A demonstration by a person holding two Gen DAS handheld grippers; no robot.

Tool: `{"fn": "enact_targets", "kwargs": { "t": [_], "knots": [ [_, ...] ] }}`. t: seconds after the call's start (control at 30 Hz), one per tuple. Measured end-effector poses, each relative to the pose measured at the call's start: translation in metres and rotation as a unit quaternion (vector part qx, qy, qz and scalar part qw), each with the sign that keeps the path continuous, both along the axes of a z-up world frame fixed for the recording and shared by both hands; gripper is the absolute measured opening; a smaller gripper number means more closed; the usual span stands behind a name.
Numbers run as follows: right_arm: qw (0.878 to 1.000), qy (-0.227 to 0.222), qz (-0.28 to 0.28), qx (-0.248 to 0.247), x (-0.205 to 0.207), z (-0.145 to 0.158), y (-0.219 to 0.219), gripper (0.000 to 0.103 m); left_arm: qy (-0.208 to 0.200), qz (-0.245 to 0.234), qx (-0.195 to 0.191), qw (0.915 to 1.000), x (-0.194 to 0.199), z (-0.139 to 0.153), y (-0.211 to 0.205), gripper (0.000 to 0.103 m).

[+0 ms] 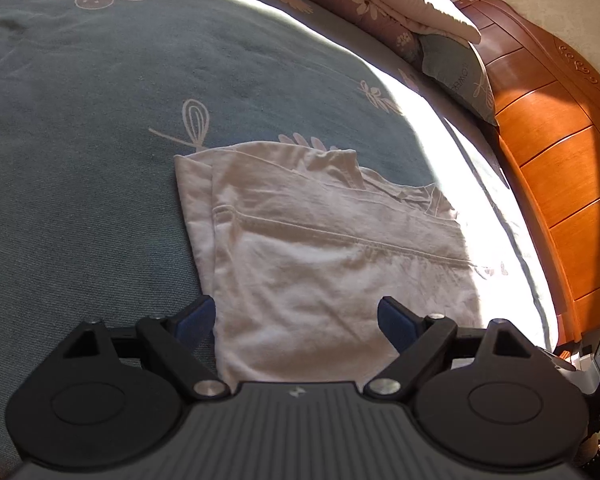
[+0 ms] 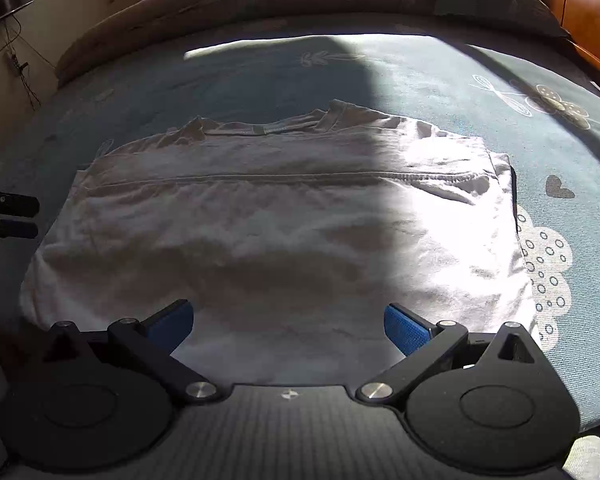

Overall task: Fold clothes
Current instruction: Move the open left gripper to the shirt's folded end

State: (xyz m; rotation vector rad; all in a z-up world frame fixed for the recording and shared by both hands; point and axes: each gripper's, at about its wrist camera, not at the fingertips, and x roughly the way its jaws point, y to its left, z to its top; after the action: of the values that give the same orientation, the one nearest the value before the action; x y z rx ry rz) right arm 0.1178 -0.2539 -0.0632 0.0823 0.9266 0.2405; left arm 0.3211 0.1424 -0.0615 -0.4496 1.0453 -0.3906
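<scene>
A white T-shirt (image 1: 324, 248) lies folded into a flat rectangle on the blue-grey bedsheet (image 1: 100, 160), with a stitched hem running across its top layer. My left gripper (image 1: 296, 316) hovers over the shirt's near left edge, jaws wide open and nothing between the blue pads. In the right wrist view the same shirt (image 2: 276, 224) spreads across the middle, its collar at the far side. My right gripper (image 2: 288, 320) stands open above the shirt's near edge, holding nothing. The left gripper's fingers (image 2: 8, 216) show at the left border beside the shirt.
A folded quilt (image 1: 380, 4) and a pillow (image 1: 456, 68) lie along the bed's far side. The orange wooden headboard (image 1: 560, 160) rises at the right. Bright sunlight falls across the sheet's right part. A wall with cables (image 2: 16, 64) is at the far left.
</scene>
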Motion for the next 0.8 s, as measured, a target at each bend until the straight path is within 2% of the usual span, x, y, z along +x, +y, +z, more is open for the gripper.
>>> {"fn": "enact_targets", "kwargs": {
  "t": [0.1, 0.2, 0.47, 0.63, 0.73, 0.8],
  "knots": [
    [1.0, 0.0, 0.003, 0.0, 0.001, -0.001, 0.003, 0.103, 0.037, 0.022, -0.056, 0.9975, 0.007, -0.019, 0.014, 0.088],
    [1.0, 0.0, 0.007, -0.005, 0.002, -0.001, 0.005, 0.103, 0.074, 0.041, -0.112, 0.9901, 0.013, -0.041, 0.025, 0.088],
    [1.0, -0.001, -0.017, -0.012, 0.008, -0.004, -0.002, 0.103, 0.069, 0.063, -0.191, 0.9772, 0.042, -0.062, 0.031, 0.089],
    [1.0, -0.011, -0.017, -0.022, 0.009, -0.001, 0.0, 0.103, 0.068, 0.059, -0.208, 0.974, 0.065, -0.066, 0.021, 0.093],
    [1.0, -0.014, -0.017, -0.021, 0.009, 0.0, 0.0, 0.103, 0.071, 0.037, -0.203, 0.9759, 0.062, -0.065, 0.016, 0.094],
    [1.0, -0.013, -0.018, -0.022, 0.009, -0.001, 0.001, 0.103, 0.077, 0.025, -0.211, 0.974, 0.051, -0.067, 0.019, 0.094]
  ]
}}
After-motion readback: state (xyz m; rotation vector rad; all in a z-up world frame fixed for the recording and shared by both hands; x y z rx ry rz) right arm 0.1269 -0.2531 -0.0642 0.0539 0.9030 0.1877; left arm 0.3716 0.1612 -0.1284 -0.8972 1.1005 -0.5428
